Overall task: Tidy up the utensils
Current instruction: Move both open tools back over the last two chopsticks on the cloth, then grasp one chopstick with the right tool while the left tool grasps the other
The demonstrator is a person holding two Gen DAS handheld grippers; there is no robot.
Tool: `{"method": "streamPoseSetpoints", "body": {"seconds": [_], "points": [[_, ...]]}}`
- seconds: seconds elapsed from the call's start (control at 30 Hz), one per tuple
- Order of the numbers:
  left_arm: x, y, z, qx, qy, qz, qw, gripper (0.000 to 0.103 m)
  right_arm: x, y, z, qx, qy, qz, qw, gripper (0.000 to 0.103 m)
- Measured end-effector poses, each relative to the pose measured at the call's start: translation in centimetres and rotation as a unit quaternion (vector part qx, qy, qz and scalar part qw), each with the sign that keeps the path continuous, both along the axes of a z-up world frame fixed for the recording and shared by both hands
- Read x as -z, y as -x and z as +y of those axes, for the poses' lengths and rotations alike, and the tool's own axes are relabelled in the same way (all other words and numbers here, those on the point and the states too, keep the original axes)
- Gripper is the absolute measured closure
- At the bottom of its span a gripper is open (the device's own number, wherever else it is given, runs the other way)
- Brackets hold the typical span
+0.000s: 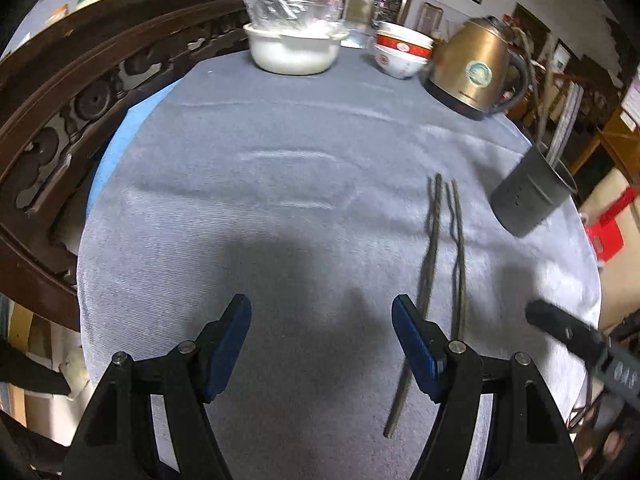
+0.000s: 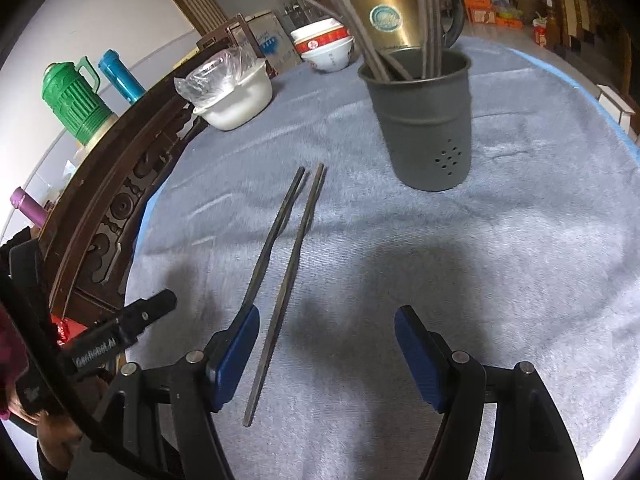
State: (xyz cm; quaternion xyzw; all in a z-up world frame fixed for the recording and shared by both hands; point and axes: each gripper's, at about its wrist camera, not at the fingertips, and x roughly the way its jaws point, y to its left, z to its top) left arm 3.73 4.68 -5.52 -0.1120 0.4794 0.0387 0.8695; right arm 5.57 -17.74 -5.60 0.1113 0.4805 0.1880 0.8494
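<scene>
I am at the pick-up step; two chopsticks (image 2: 286, 280) lie side by side on the grey cloth (image 2: 500, 280), well short of the grey holder (image 2: 424, 120) at one o'clock, which already has others standing in it; my right gripper (image 2: 326, 354) is released, empty, one chopstick between its jaws; my left gripper (image 1: 320, 346) is released too, both chopsticks at its right finger; next I judge the right must lower and close.

Cloth (image 2: 500, 280) open before holder (image 2: 424, 120); kettle (image 1: 472, 68) behind.
</scene>
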Motion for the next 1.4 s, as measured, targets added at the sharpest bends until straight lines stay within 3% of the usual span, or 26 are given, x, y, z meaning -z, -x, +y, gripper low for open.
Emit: {"method": "streamPoseSetpoints", "body": {"seconds": [0.23,0.3,0.4,0.5,0.77,0.87,0.93,1.0,1.1,1.23,1.4], "points": [[0.9,0.1,-2.3,0.044,-0.019,0.032,0.9984,0.03,0.2,-2.9,1.2,-0.007,-0.009,0.033,0.999,0.032],[1.3,0.1,-2.9,0.054,-0.016,0.043,0.9975,0.031,0.4,-3.9,1.6,-0.015,-0.016,0.047,0.999,0.041],[1.8,0.1,-3.4,0.062,-0.019,0.054,0.9965,0.042,0.7,-5.1,1.4,-0.012,-0.028,0.071,0.997,0.053],[2.6,-0.2,-3.9,0.071,-0.018,0.077,0.9943,0.054,1.1,-5.4,1.0,-0.007,-0.027,0.083,0.996,0.054],[2.9,-0.9,-5.8,0.091,-0.038,0.093,0.9907,0.058,1.5,-4.7,-0.6,0.003,-0.04,0.088,0.995,0.054],[2.9,-1.0,-6.6,0.091,-0.064,0.098,0.9889,0.074,1.8,-4.4,-1.2,0.006,-0.047,0.089,0.995,0.054],[2.9,-1.1,-6.7,0.085,-0.056,0.106,0.9891,0.088,1.8,-4.4,-1.4,0.006,-0.051,0.09,0.995,0.054],[2.6,-1.4,-6.5,0.071,-0.042,0.111,0.9903,0.09,1.8,-4.3,-1.6,0.007,-0.055,0.09,0.994,0.054],[2.0,-1.1,-5.2,0.057,0.002,0.103,0.993,0.09,1.8,-4.2,-2.0,0.006,-0.063,0.09,0.994,0.054],[-0.3,-2.6,-5.8,0.063,-0.006,0.072,0.9954,0.065,1.9,-3.9,-2.8,0.01,-0.071,0.088,0.993,0.054],[-0.4,-7.1,-8.1,0.091,-0.001,0.103,0.9906,0.065,1.4,-3.4,-3.8,0.017,-0.081,0.08,0.993,0.054]]}}
